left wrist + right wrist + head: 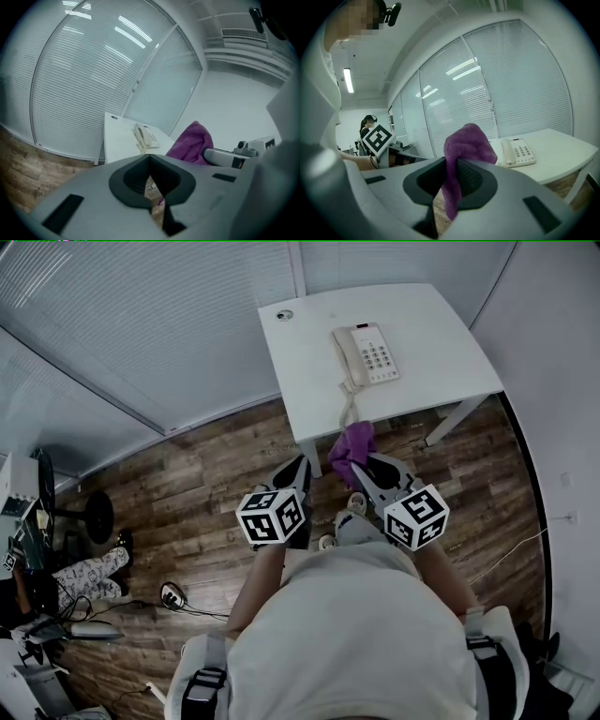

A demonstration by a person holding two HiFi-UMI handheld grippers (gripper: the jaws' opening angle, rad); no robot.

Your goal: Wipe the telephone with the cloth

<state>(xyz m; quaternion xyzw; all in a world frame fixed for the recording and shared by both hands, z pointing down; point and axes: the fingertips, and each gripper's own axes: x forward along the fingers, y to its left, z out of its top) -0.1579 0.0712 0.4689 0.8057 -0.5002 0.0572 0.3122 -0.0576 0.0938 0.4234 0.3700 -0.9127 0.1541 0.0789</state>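
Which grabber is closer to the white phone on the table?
Right. The right gripper, clamped on the purple cloth, is just off the near edge of the table, in front of the telephone. The left gripper, shut and empty, is farther aside.

We see wood-plank floor, a white table at 12 o'clock, closed slatted blinds at 10 o'clock, plain white wall at 3 o'clock and a lit ceiling tube.
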